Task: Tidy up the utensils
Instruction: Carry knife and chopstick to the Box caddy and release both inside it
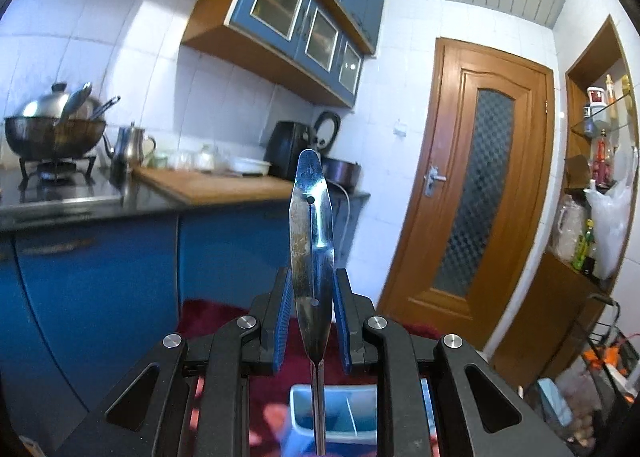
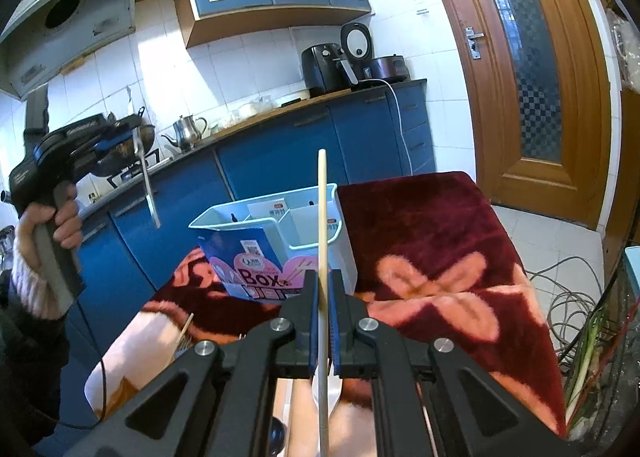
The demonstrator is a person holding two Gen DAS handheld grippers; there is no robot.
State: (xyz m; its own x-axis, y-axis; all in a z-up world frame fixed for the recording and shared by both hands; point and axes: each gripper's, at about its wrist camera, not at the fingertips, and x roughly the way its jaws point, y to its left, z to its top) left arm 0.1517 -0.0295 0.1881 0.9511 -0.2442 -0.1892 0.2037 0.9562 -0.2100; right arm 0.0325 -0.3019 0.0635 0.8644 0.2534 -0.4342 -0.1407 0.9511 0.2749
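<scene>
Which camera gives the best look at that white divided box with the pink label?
The right wrist view: the utensil box stands whole on the red blanket, compartments and label visible. The left wrist view shows only its pale rim, behind the metal utensil.

Metal utensil (image 1: 311,241): polished, partly tarnished and spotted. Chopstick (image 2: 322,217): pale matt wood. Holder box (image 2: 276,241): smooth glossy plastic (printed paper card at its front). Blanket (image 2: 440,257) beneath the holder box: plush, fuzzy cloth.
</scene>
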